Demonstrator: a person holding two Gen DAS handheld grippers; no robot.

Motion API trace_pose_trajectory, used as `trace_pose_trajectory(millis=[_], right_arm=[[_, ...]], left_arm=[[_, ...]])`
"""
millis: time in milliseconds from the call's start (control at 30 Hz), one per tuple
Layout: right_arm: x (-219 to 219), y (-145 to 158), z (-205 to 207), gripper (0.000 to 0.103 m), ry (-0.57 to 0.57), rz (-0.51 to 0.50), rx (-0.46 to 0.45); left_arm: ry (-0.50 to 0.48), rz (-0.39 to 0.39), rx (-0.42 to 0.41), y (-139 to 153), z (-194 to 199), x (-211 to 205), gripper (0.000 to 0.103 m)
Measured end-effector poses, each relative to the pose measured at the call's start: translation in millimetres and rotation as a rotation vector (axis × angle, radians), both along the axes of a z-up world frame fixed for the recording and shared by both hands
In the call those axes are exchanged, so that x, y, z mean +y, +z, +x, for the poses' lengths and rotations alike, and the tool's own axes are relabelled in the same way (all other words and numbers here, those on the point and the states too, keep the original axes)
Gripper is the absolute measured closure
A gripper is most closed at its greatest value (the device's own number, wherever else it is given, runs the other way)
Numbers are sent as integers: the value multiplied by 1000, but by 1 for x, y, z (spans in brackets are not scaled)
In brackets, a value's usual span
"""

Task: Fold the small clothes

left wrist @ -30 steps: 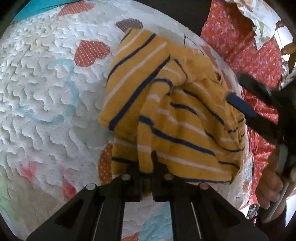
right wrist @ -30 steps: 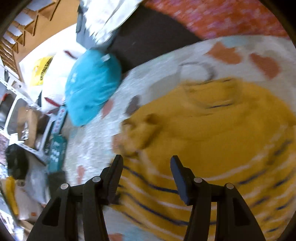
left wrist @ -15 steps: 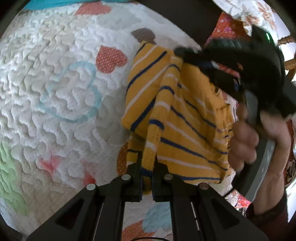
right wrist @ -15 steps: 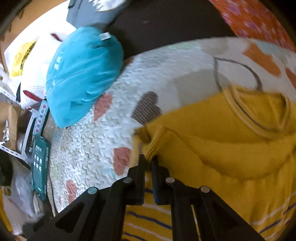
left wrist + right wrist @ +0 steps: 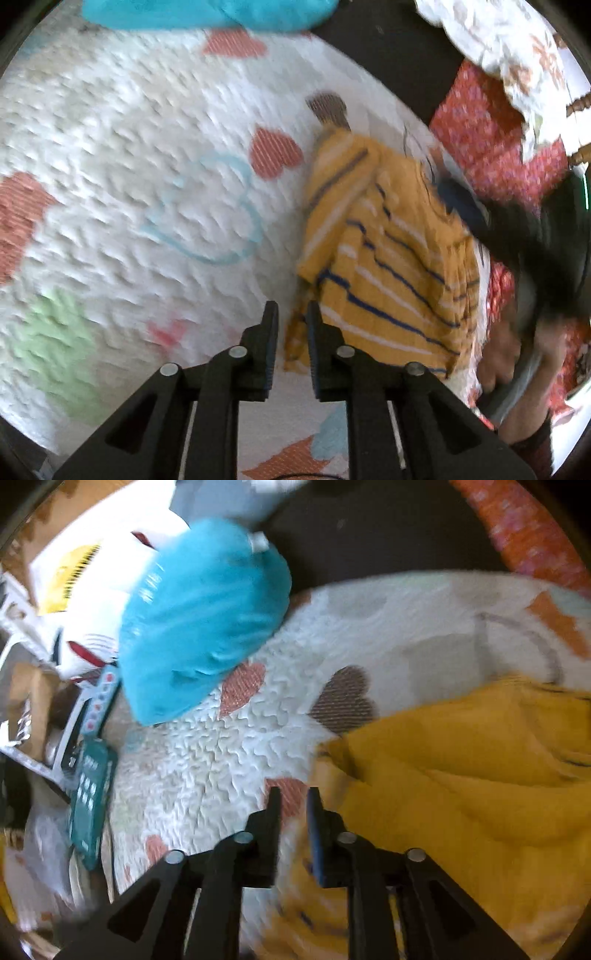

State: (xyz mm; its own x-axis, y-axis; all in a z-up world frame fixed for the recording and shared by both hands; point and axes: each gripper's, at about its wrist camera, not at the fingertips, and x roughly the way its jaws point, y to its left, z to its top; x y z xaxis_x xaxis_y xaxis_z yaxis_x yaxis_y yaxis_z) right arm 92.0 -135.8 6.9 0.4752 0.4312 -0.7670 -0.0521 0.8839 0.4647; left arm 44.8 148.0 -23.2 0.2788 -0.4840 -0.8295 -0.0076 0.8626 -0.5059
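Observation:
A small yellow shirt with navy and white stripes (image 5: 388, 258) lies folded over on the white heart-print quilt (image 5: 129, 184). My left gripper (image 5: 290, 317) hovers at the shirt's near left corner. Its jaws are opening, and the cloth shows through the narrow gap without being pinched. In the left wrist view my right gripper (image 5: 454, 199) is a dark blur over the shirt's far right side, held by a hand (image 5: 517, 350). In its own view the right gripper (image 5: 293, 797) is opening too, with only quilt between its fingers. There the yellow shirt (image 5: 461, 775) lies just right of it.
A teal cushion (image 5: 199, 627) rests on the quilt's far edge. Red floral fabric (image 5: 491, 147) and a white floral pillow (image 5: 498, 55) lie beyond the shirt. A teal remote-like device (image 5: 90, 797) and cluttered shelves sit off the quilt's left side.
Half a second ago both grippers were shut on the shirt's edges. Both have since let go and drawn back, and the shirt lies on the quilt in a narrower fold.

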Motion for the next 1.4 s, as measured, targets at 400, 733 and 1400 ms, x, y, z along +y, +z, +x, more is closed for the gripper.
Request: trace_pose_trajectory(millis=[400, 733, 1400], right_arm=[[-238, -55, -144, 62, -425, -430, 174], [-159, -20, -84, 62, -173, -238, -15], [-238, -9, -131, 49, -450, -183, 45]], left_arm=[[-89, -98, -144, 26, 10, -66, 74], [8, -71, -22, -31, 85, -98, 72], [-26, 14, -98, 9, 43, -57, 60]])
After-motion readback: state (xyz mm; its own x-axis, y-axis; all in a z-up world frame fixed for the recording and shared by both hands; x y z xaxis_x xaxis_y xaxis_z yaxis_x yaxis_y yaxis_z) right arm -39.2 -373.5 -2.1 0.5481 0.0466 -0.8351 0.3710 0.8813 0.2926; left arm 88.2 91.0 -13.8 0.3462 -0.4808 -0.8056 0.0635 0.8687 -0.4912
